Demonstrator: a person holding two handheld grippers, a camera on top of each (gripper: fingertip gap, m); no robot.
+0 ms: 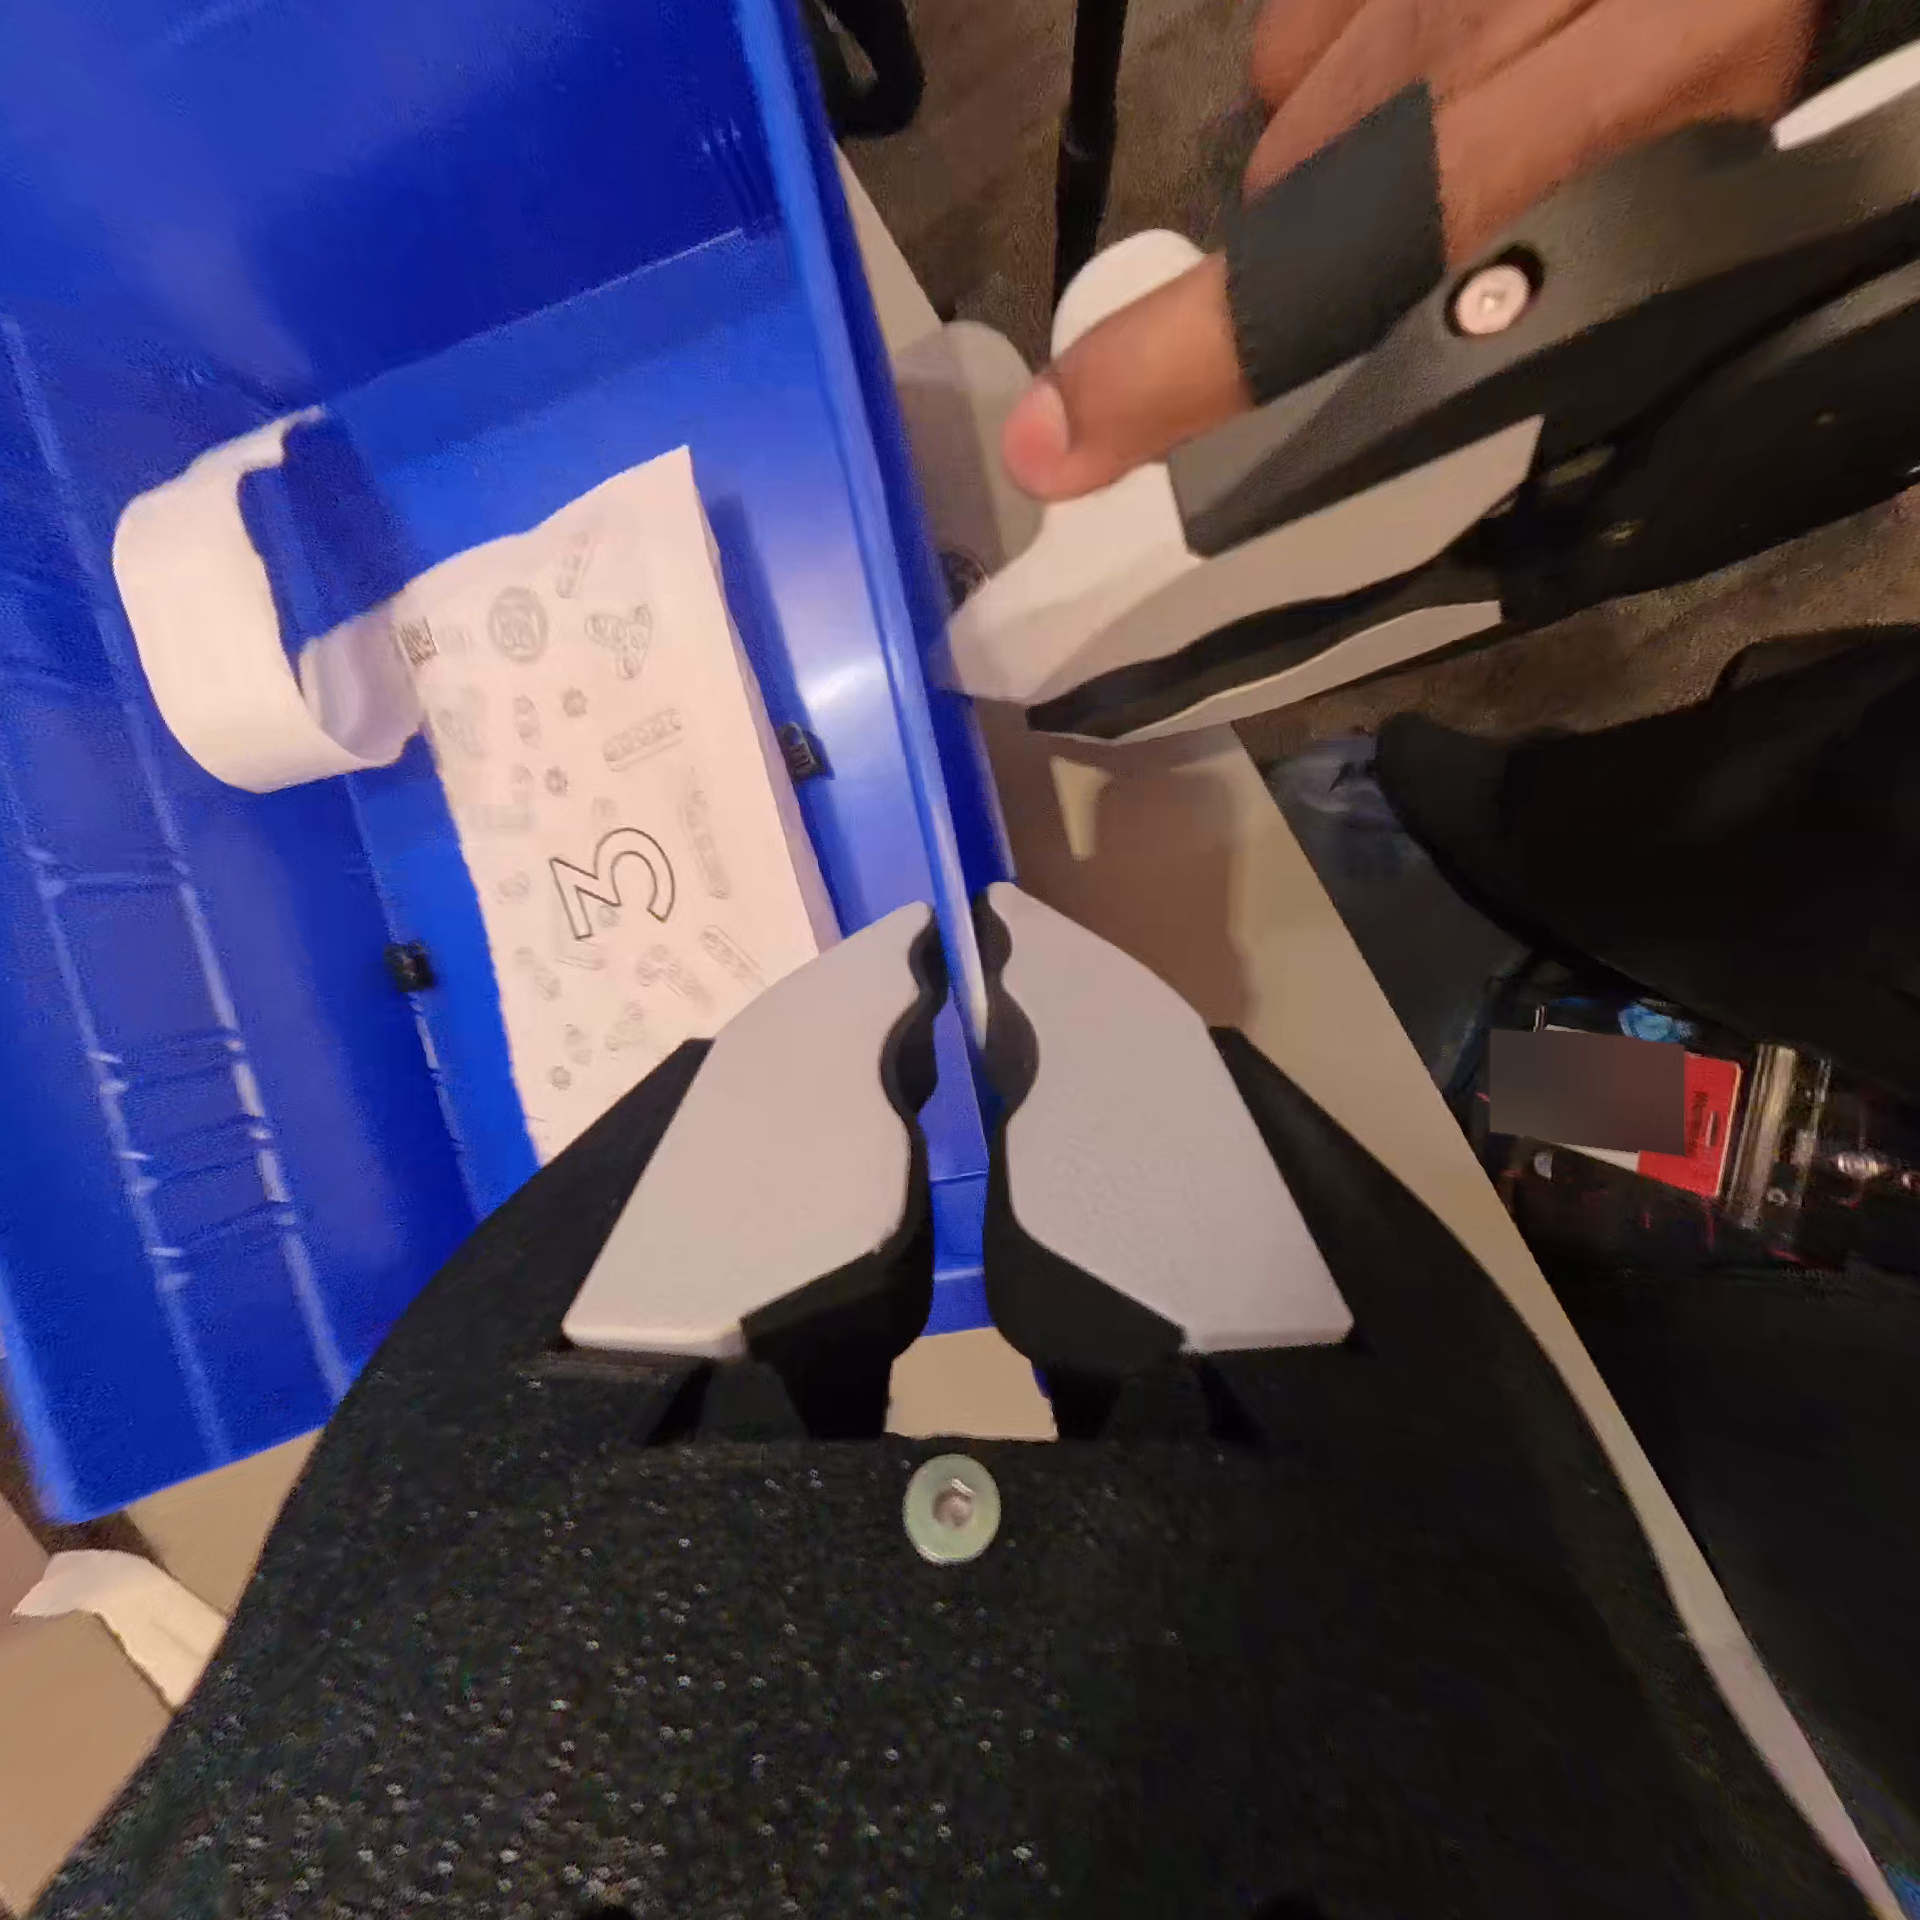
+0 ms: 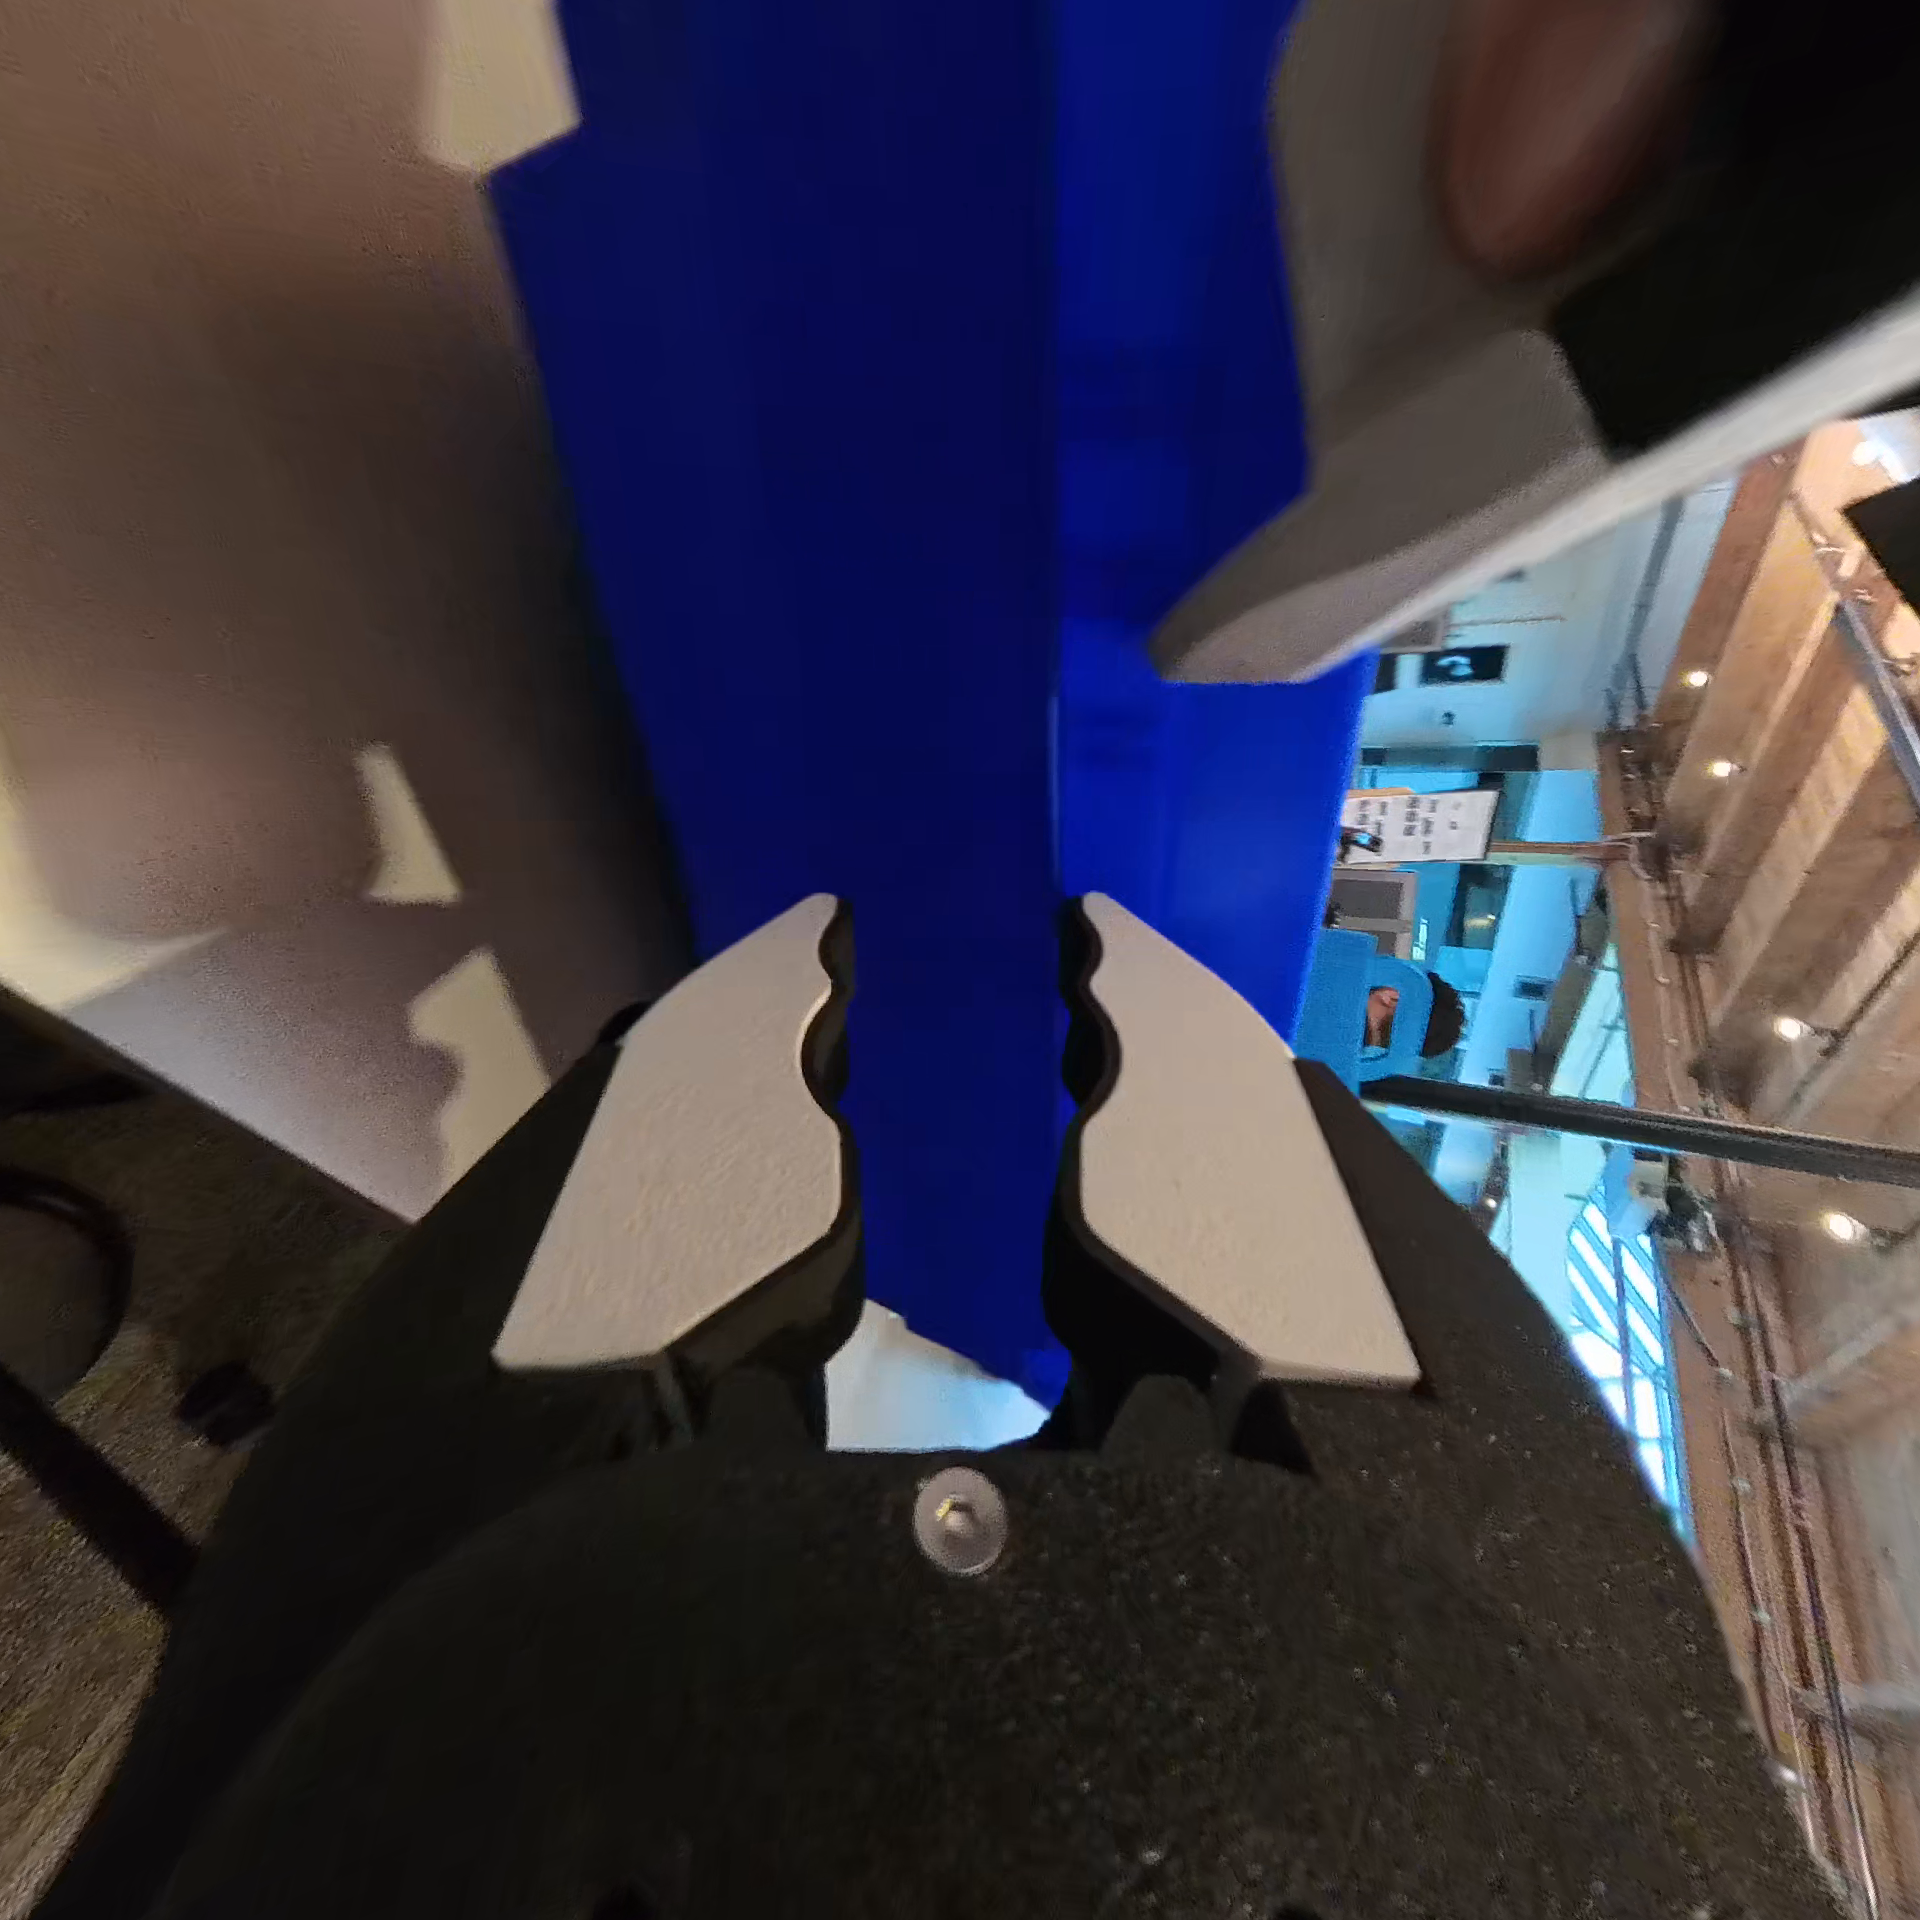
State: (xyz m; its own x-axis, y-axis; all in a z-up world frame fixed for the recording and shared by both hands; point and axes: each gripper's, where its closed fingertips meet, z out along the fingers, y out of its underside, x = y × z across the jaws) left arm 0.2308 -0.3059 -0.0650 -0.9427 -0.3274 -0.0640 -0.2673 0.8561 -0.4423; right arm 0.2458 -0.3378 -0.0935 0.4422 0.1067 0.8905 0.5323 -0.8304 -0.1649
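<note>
The left gripper [image 1: 961, 971] was clamped on the thin side wall of a blue bin [image 1: 416, 260], its two fingers closed narrowly with the rim pressed between the pads. The bin stood tilted near the edge of a pale table [image 1: 1299, 935], its open inside facing the left wrist camera. A white printed paper sheet [image 1: 613, 790] lay flat against the inner floor of the bin, and a curled white paper strip [image 1: 208, 644] sat at the sheet's far end, touching it.

The right gripper [image 2: 956, 997] had its fingers spread wider, one on each side of a blue part of the bin [image 2: 883, 520]. The view was blurred there, and it appeared that a gap remained between pads and plastic; firm contact could not be confirmed. In the left wrist view this gripper [image 1: 997, 665] met the outside of the bin wall, a hand [image 1: 1403, 208] wrapped around its body.
</note>
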